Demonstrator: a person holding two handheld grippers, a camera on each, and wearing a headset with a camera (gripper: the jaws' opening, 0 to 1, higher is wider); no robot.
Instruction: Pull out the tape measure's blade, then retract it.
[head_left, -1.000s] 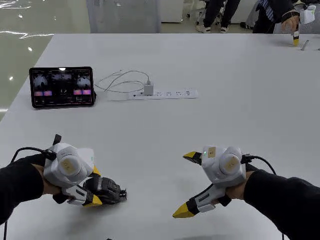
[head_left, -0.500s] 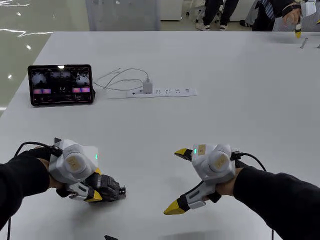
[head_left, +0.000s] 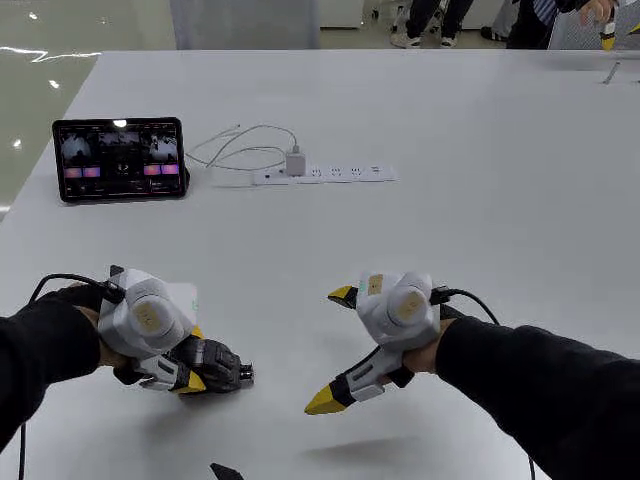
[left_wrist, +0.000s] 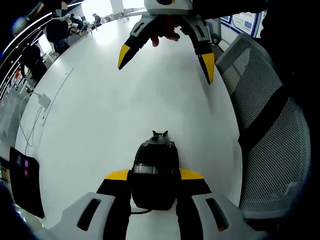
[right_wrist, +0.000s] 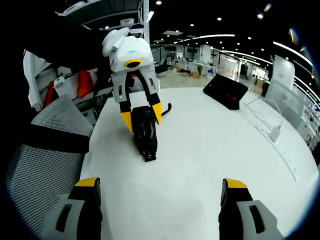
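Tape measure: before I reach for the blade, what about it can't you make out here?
1. Sides of the tape measure: left gripper view, covered by the jaws of the left gripper.
2. Blade hook: left gripper view, too small to tell its shape.
3. Rear of the tape measure: head view, hidden behind the left gripper's body.
4. Dark object: head view, cut off by the bottom edge.
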